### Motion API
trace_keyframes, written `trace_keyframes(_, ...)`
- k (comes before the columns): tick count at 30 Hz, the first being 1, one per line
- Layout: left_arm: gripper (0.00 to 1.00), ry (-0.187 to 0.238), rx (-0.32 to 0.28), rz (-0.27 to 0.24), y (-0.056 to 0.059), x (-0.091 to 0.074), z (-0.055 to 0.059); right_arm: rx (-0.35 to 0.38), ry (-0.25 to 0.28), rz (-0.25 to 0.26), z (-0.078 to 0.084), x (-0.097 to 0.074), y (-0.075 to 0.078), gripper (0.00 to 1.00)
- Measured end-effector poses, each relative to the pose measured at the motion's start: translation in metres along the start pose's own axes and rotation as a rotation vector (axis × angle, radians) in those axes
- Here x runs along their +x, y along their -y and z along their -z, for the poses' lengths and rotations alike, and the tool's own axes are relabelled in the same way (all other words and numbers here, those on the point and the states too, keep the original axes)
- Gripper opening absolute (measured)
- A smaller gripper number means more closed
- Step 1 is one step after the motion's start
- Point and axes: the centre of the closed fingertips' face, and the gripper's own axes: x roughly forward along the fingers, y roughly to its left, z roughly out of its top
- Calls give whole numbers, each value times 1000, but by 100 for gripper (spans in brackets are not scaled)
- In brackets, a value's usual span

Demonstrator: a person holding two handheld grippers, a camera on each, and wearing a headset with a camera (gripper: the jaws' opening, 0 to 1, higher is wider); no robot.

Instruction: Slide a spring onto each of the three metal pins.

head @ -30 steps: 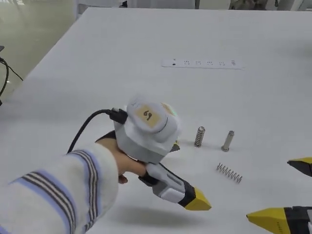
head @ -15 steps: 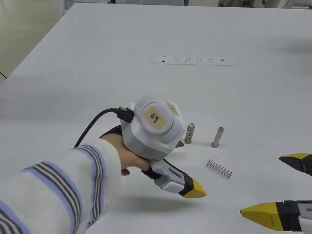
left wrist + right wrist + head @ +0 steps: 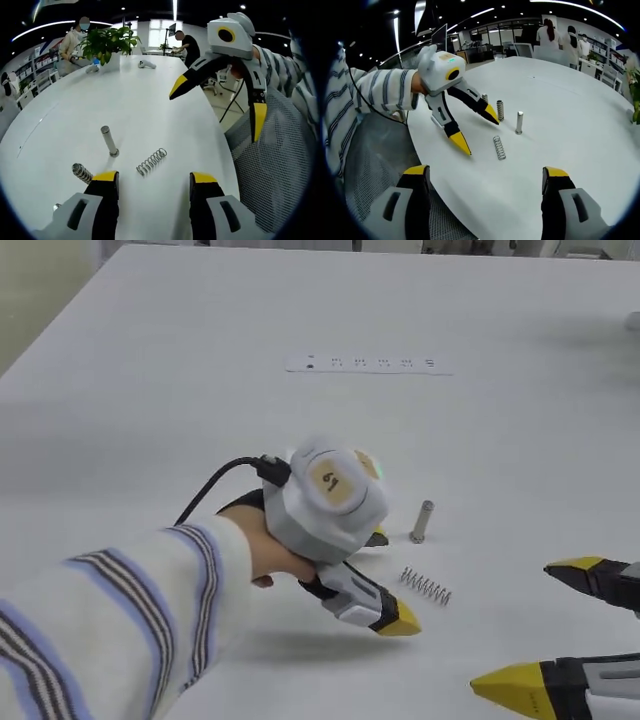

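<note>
Yellow fingertips (image 3: pixel 106 176) on your left gripper (image 3: pixel 154 177) are spread wide, with nothing between them. Your right gripper (image 3: pixel 485 171) is the same: jaws wide apart and empty, at the near edge of the white table (image 3: pixel 200 390).

The loose spring (image 3: pixel 151 161) lies flat on the table, just ahead of the left gripper's tips. It sits in line with the gap between them and touches neither. In the head view its long axis runs upper left to lower right. The upper-left end is nearest the bare pin (image 3: pixel 422 521) and the other end points toward your right gripper.

The bare pin stands upright, axis vertical, near the loose spring but apart from it. Just beside it, the second pin (image 3: pixel 500 107) also stands upright, with a fitted spring (image 3: pixel 81 173) coiled round its shaft.

Count:
- Pins in clear sight: two, one bare and one sprung.
- Springs: two, one loose and one fitted.

A power strip (image 3: pixel 368 364) lies flat further back on the table, well apart from the pins.
</note>
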Motion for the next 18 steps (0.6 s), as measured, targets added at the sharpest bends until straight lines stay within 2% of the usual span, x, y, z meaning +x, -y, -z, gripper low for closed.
trace_keyframes(1, 50, -12, 3, 6, 0, 1, 1, 3, 1, 1, 0, 0, 0, 91)
trace_keyframes(3, 50, -49, 53, 4, 0, 5, 6, 6, -2, 0, 1, -1, 1, 91)
trace_keyframes(12, 45, -36, 66, 48, 4, 17, -4, 4, -6, -6, -1, 0, 1, 90)
trace_keyframes(16, 41, -40, 71, 51, 1, 19, -6, 2, -1, -13, -4, 1, 0, 90)
trace_keyframes(18, 37, -57, 86, 50, 0, 22, -4, 0, -1, -16, -4, 1, -1, 90)
